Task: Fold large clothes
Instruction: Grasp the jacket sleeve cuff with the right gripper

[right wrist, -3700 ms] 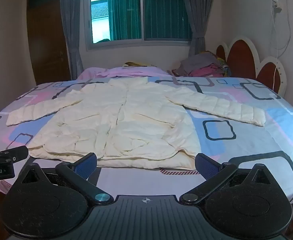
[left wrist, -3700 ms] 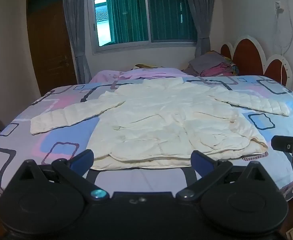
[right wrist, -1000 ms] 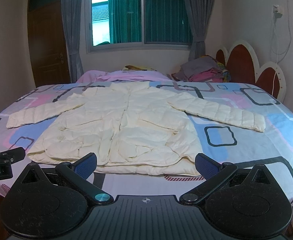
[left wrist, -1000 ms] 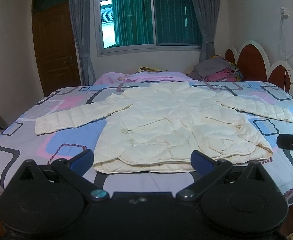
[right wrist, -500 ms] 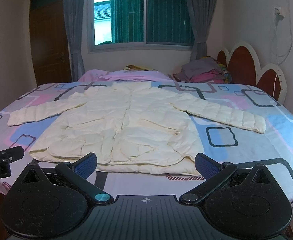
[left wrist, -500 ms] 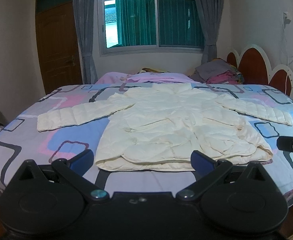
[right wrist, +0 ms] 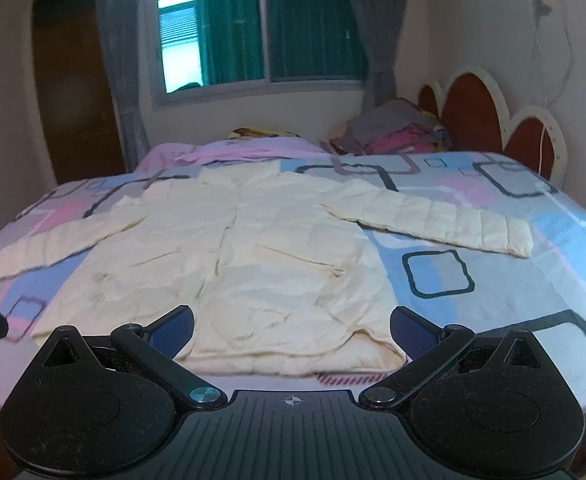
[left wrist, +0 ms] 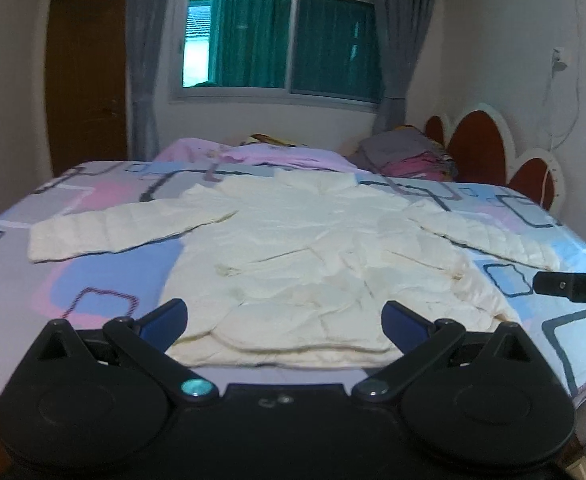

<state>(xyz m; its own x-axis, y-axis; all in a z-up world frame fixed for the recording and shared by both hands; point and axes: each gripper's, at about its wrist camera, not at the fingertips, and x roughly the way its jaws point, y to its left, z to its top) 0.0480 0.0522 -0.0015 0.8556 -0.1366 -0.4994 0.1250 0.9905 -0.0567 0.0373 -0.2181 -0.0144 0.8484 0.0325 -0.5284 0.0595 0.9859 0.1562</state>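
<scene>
As both views have tilted since a moment ago | cream quilted puffer jacket lies flat, unfolded, on patterned bed | left gripper, right gripper released, empty | folding not begun.

A puffy cream jacket on the bed

It lies flat, front up, both sleeves spread wide, hem near the bed's close edge.

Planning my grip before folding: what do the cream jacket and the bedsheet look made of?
Cream jacket: looks like thin, matte quilted padding, perhaps down; stitched channels along the sleeves, crinkled puffy body. Bedsheet: smooth printed woven fabric, probably cotton or polyester; flat, matte, few wrinkles.
</scene>
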